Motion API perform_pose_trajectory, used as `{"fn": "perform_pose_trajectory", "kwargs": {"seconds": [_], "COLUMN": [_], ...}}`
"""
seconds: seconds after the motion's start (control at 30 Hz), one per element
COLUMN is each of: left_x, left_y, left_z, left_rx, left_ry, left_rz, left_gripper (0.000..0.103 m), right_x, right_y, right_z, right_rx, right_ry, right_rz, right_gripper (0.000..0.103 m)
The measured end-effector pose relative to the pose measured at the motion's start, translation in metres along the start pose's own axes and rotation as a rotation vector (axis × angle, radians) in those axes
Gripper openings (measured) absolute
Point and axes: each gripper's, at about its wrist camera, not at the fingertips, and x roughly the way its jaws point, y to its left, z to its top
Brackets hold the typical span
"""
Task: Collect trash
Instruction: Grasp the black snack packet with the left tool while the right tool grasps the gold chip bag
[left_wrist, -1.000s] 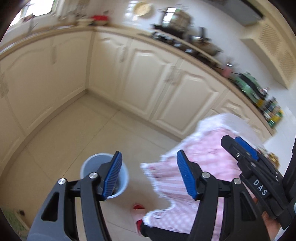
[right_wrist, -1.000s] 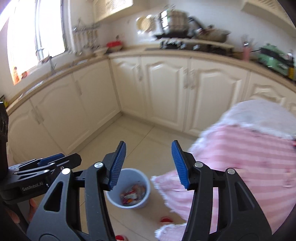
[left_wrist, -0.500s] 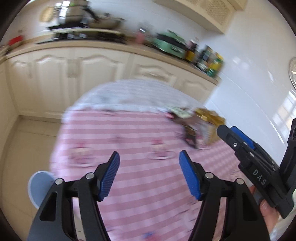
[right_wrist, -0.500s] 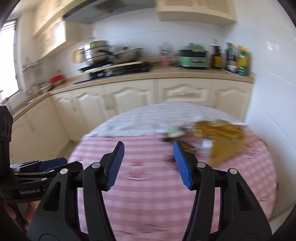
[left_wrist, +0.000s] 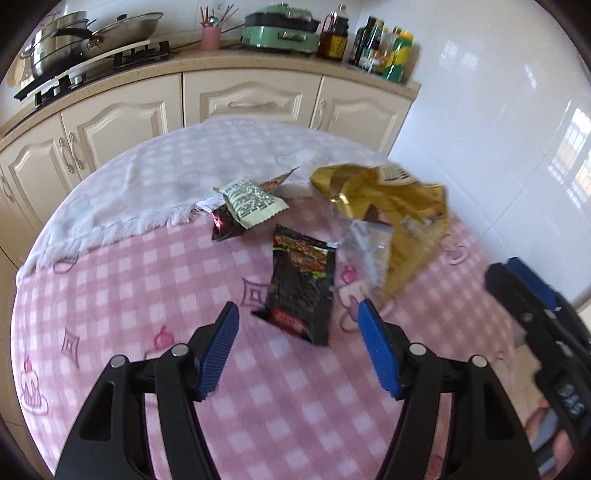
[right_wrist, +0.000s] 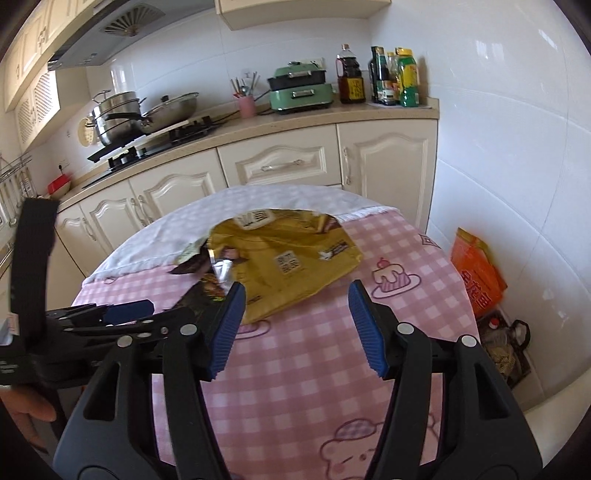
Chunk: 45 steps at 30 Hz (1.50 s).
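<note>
Wrappers lie on a round table under a pink checked cloth (left_wrist: 155, 273). A black snack packet (left_wrist: 301, 284) lies flat just beyond my left gripper (left_wrist: 297, 317), which hangs open above the cloth with nothing between its fingers. Farther back lie a pale printed wrapper (left_wrist: 251, 201) over a dark red one (left_wrist: 225, 225), and to the right a big crumpled gold bag (left_wrist: 391, 206). In the right wrist view the gold bag (right_wrist: 291, 258) lies just ahead of my right gripper (right_wrist: 295, 301), whose jaws are opening and hold nothing. The left gripper's fingers (right_wrist: 125, 314) show at its left.
A white checked cloth (left_wrist: 177, 166) covers the table's far half. Cream cabinets (right_wrist: 280, 166) and a counter with pots (right_wrist: 122, 114), a green appliance (right_wrist: 299, 90) and bottles (right_wrist: 395, 77) stand behind. A white tiled wall and orange bags (right_wrist: 478, 273) on the floor are at the right.
Both grippers swung from the floor bin and cabinets round to the table and closer to the wrappers. The bin is out of view. The right jaws stand a little wider.
</note>
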Motion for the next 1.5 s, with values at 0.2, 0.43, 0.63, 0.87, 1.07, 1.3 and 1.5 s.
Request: {"fn": "perform_pose_trajectory", "kwargs": {"seconds": [0.2, 0.43, 0.63, 0.87, 1.07, 1.3, 1.5], "left_x": [0.023, 0.011, -0.028, -0.047, -0.056, -0.081, -0.113], "left_y": [0.005, 0.012, 0.028, 0.054, 0.077, 0.103, 0.135], "left_z": [0.012, 0.003, -0.013, -0.033, -0.052, -0.067, -0.087], "left_rx": [-0.015, 0.002, -0.012, -0.037, -0.083, -0.137, -0.193], "left_ry": [0.04, -0.002, -0.077, -0.084, -0.089, -0.147, -0.199], "left_rz": [-0.001, -0.031, -0.015, 0.0, -0.018, -0.032, -0.044], "left_gripper": [0.025, 0.011, 0.01, 0.01, 0.01, 0.008, 0.002], "right_x": [0.017, 0.033, 0.053, 0.084, 0.073, 0.02, -0.013], "right_y": [0.002, 0.023, 0.051, 0.07, 0.058, 0.074, 0.141], "right_z": [0.006, 0.009, 0.015, 0.013, 0.005, 0.002, -0.005], "right_rx": [-0.008, -0.04, -0.101, -0.168, -0.114, -0.106, -0.214], "right_ry": [0.027, 0.054, 0.101, 0.181, 0.16, 0.048, 0.009], "right_rz": [0.009, 0.057, 0.079, 0.012, -0.032, 0.002, 0.121], "right_gripper": [0.06, 0.06, 0.06, 0.026, 0.006, 0.006, 0.006]}}
